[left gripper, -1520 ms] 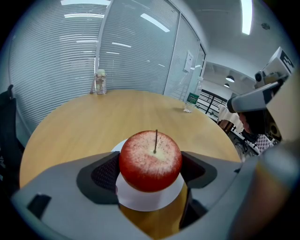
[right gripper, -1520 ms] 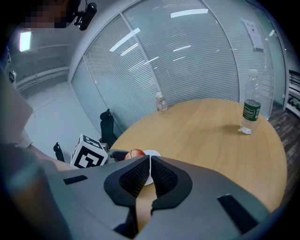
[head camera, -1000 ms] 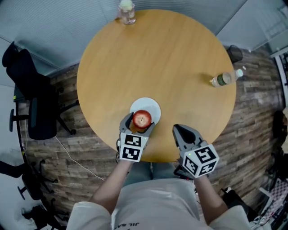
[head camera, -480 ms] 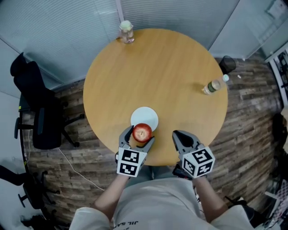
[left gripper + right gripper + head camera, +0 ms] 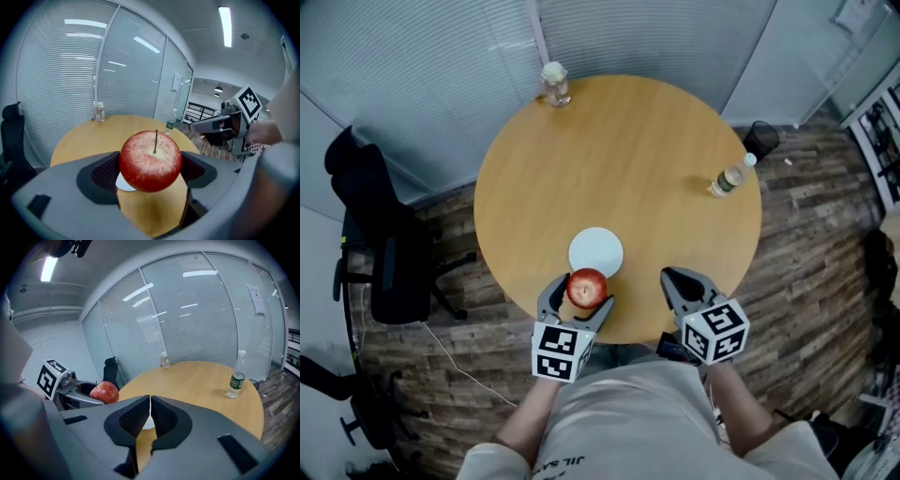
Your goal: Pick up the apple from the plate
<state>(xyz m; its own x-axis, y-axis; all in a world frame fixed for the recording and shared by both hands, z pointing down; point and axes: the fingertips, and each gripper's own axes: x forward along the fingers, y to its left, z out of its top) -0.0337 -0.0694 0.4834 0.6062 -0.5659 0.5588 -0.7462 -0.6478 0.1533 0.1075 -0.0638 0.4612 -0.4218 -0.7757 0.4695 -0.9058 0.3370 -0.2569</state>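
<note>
While carrying the apple point(image 5: 587, 288) clamped between the jaws of the left gripper point(image 5: 581, 292), hold the squeeze even: firm enough to stop a slip, not so hard as to bruise the skin. Gripped across the widest part, stem point(image 5: 155, 140) upright, a jaw on each flank in the left gripper view; judged a sound hold, with no call to re-grip.

Already off the plate point(image 5: 596, 246) and just below it in the head view, near the lower edge of the desk point(image 5: 619, 159), with bare wood and a sliver of white plate showing under the fruit. Judged nearly done: only a clean, steady lift left.

Raise straight and slowly. Avoid tilting the wrist, for fear of a smooth round fruit rolling out of a slanted grip. Avoid dipping back toward the plate rim as well.

Steer clear of the right gripper point(image 5: 680, 281) at the lower right of the frame: clenched on nothing, jaws pressed together in its own view, near enough to bump on a careless sideways swing. Best left idle there.

No worry from the bottle point(image 5: 727, 178) at the right or the glass jar point(image 5: 551, 84) at the top edge, both well apart from the apple.
</note>
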